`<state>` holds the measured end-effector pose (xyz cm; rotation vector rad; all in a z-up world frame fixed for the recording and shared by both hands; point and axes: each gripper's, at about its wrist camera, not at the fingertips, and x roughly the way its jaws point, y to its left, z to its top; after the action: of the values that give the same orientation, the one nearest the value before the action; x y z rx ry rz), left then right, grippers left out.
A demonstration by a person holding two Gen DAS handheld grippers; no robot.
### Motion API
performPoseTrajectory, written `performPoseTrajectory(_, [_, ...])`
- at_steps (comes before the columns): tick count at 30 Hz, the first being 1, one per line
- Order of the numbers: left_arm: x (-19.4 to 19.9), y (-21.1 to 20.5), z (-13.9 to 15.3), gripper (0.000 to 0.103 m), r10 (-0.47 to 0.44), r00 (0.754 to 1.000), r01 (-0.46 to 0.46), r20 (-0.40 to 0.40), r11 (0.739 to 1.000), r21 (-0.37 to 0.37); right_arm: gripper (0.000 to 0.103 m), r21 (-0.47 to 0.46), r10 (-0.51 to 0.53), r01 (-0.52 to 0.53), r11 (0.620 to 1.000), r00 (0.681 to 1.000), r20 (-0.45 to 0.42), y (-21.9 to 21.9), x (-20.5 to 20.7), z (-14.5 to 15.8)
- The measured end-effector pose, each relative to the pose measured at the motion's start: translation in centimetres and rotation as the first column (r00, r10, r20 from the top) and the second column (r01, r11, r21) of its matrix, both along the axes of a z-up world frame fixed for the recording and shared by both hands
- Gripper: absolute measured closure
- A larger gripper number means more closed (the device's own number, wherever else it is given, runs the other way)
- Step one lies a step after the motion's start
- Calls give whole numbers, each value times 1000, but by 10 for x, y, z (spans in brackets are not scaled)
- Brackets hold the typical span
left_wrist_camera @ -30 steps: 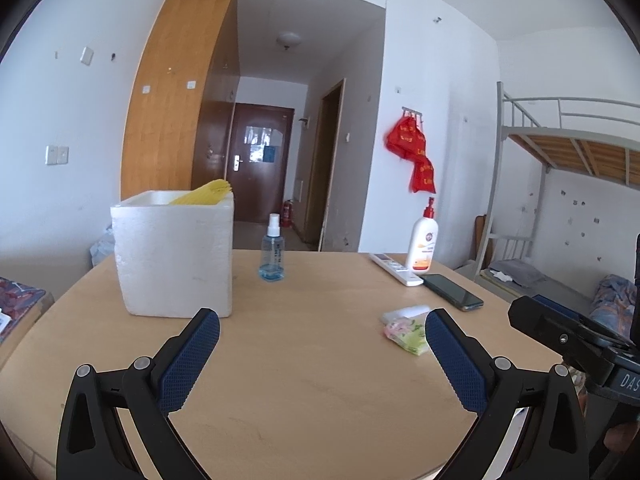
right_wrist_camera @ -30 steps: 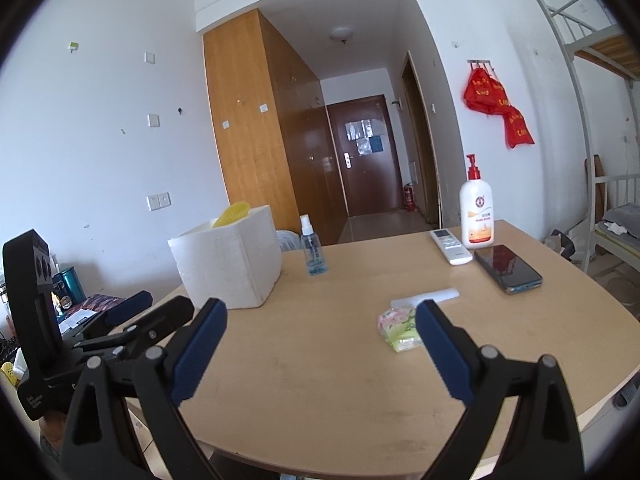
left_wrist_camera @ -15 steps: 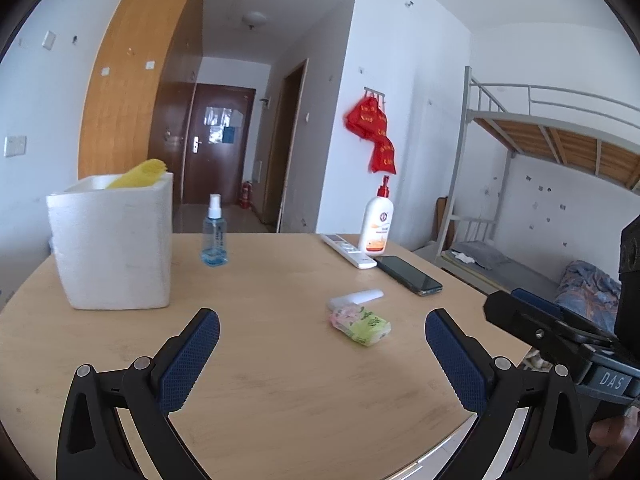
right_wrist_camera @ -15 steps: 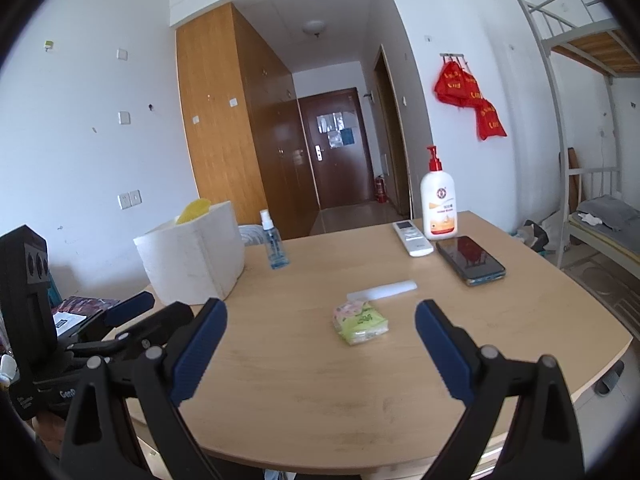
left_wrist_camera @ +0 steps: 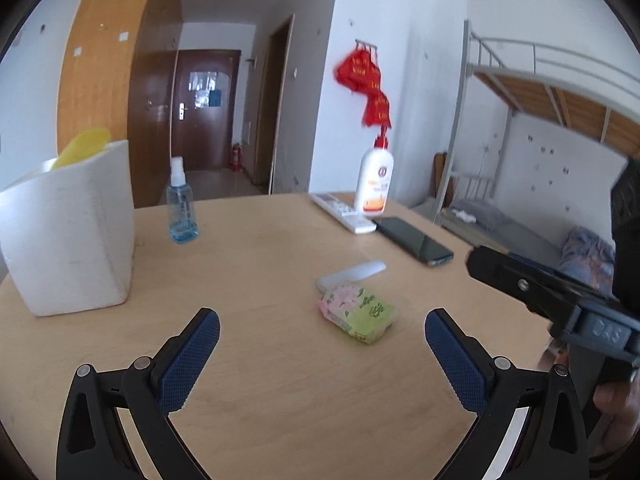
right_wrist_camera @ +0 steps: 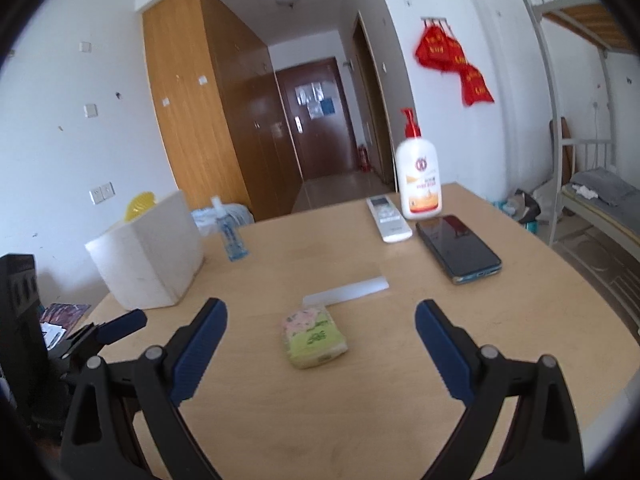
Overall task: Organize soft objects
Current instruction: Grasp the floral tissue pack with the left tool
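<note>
A soft green and pink tissue pack (left_wrist_camera: 357, 314) lies on the wooden table (left_wrist_camera: 260, 380), a white flat strip (left_wrist_camera: 352, 275) just behind it. My left gripper (left_wrist_camera: 322, 340) is open and empty, the pack just ahead between its fingers. My right gripper (right_wrist_camera: 320, 330) is open and empty, the pack (right_wrist_camera: 313, 337) between and slightly beyond its fingertips. A white foam box (left_wrist_camera: 68, 232) with a yellow object (left_wrist_camera: 82, 151) sticking out stands at the left; it also shows in the right wrist view (right_wrist_camera: 148, 256).
A blue spray bottle (left_wrist_camera: 181, 210), a white lotion pump bottle (left_wrist_camera: 374, 184), a remote (left_wrist_camera: 344, 212) and a dark phone (left_wrist_camera: 414, 240) stand at the table's far side. A bunk bed (left_wrist_camera: 540, 120) is at the right. The table edge curves near the right.
Both grippers have moved forward and turned toward the tissue pack, which now looks larger and nearer. The foam box has shifted to the left of both views. Both stay open.
</note>
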<state>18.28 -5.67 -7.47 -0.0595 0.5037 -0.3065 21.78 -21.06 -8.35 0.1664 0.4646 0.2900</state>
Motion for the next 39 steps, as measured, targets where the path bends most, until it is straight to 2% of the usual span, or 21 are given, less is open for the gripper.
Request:
performPoseTrajectory(4, [18,-5,-8,1,-29,998,28,-50,999,-24,6,-10,9,-10,1000,999,-51,-4,27,-5])
performPoseTrajectory(7, [28,-11,-9,1,-32,997,31,-64,999,-14,6,-27,22,-24,999,995,-93,-4,45,-6])
performPoseTrajectory(13, [50,-19,-16,1,-47,992,46,-119,999,-18,6,-41,111,-120,992,977,-180,3,79,-16])
performPoseTrajectory(16, [62,-24,-23,3,-61,982,60,-178,998,-13,6,-30,140,-149,988,967,-214,4,94,-20])
performPoseTrajectory(21, [76,-29,-31,3,-22,973,18,-229,1000,-17,6,-43,156,-173,984,954,-258,4,116,-26])
performPoseTrajectory(24, [85,-30,-37,5,-25,961,8,-276,998,-63,6,-18,169,-180,984,950,-261,-2,122,-26])
performPoseTrajectory(29, [97,-43,-49,24,-49,932,21,-358,996,-83,6,-1,183,-190,982,947,-265,-9,125,-27])
performPoseTrajectory(31, [100,-50,-54,28,-56,922,29,-382,997,-75,6,11,196,-200,980,944,-264,-10,124,-27])
performPoseTrajectory(34, [101,-58,-55,33,-47,924,30,-380,998,-51,6,25,205,-206,978,943,-262,-12,126,-26])
performPoseTrajectory(36, [102,-59,-54,42,-34,926,17,-377,999,-47,6,33,215,-214,976,941,-262,-13,127,-27])
performPoseTrajectory(38, [103,-60,-55,56,-29,926,10,-377,999,-53,6,34,218,-217,976,939,-267,-12,128,-28])
performPoseTrajectory(39, [103,-60,-55,59,-31,926,13,-377,999,-51,6,37,221,-219,975,938,-268,-12,128,-28])
